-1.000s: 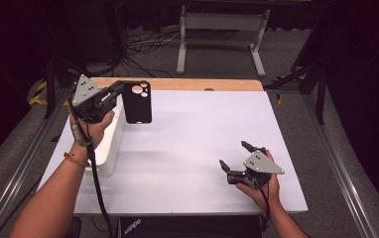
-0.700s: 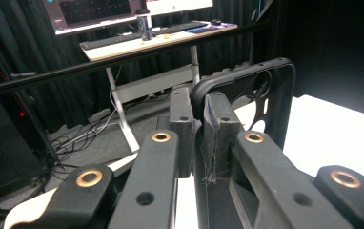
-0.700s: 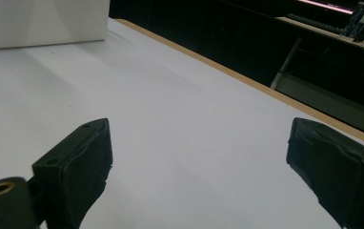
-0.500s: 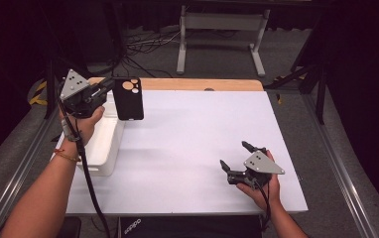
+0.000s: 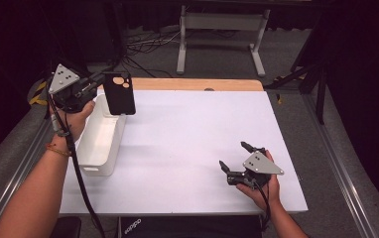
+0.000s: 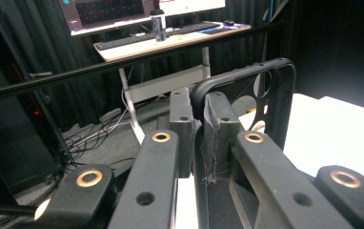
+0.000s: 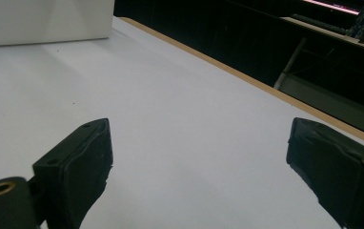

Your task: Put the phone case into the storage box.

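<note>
A black phone case (image 5: 119,92) with round camera cut-outs hangs in the air above the far end of a white bin (image 5: 99,140). My left gripper (image 5: 99,81) is shut on its edge at the table's far left. In the left gripper view the two pads (image 6: 217,125) pinch the rim of the phone case (image 6: 270,90). Near the front right of the white table (image 5: 187,134), my right gripper (image 5: 234,157) rests open with nothing between its jaws. Its view looks across the table top (image 7: 180,109) between the wide-apart fingers (image 7: 82,157).
The long white bin lies along the table's left side. A wooden strip (image 5: 197,84) runs along the table's far edge, with a metal stand (image 5: 220,29) and cables on the floor beyond. A desk with a monitor (image 6: 137,12) stands behind the left gripper's view.
My left gripper has carried the phone case left and toward the far edge, a little higher over the bin's far end. The right gripper has kept still.
</note>
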Tool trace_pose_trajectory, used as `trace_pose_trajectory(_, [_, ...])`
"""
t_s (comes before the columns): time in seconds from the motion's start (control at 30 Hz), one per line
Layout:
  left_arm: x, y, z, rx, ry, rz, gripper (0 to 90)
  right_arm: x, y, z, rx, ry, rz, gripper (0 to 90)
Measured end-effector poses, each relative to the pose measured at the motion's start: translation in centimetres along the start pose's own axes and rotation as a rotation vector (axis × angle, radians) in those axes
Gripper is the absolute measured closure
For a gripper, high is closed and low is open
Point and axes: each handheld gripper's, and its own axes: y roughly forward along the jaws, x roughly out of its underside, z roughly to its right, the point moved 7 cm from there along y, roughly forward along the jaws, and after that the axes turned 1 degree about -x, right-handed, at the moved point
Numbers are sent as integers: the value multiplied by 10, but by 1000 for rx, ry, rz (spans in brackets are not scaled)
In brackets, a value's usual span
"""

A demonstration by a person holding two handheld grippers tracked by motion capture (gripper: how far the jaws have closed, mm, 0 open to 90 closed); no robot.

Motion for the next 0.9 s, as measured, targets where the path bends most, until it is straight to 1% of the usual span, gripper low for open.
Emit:
trace_pose_trajectory(0.13, [-2,1,-8,-8,11,0,838,0,0,-1,-2,-5,-4,90])
trace_pose_trajectory(0.2, [-2,2,-12,-8,7,1,838,0,0,-2,-5,-4,-3,90])
trace_pose_trajectory(0.47, [3,6,-28,-8,11,-5,838,-1,1,-3,-7,-8,-4,90])
trace_pose_trajectory(0.5, [4,7,-30,-12,17,-12,838,-1,1,-4,-5,-9,-2,90])
trace_pose_trajectory(0.57, [6,8,-32,-6,26,-12,838,-2,1,-3,-1,-14,-4,90])
trace_pose_trajectory(0.63, [9,9,-35,0,29,-17,838,-3,0,-3,6,-21,1,90])
trace_pose_trajectory(0.7, [14,11,-41,-3,25,-18,838,-4,0,-1,13,-16,3,90])
trace_pose_trajectory(0.77, [17,11,-44,-3,31,-14,838,-4,0,0,20,-19,-1,90])
trace_pose_trajectory(0.8, [20,12,-47,-15,29,-19,838,-3,0,0,22,-19,-5,90])
trace_pose_trajectory(0.9, [24,13,-53,-12,17,-12,839,-1,0,-1,23,-24,-14,90])
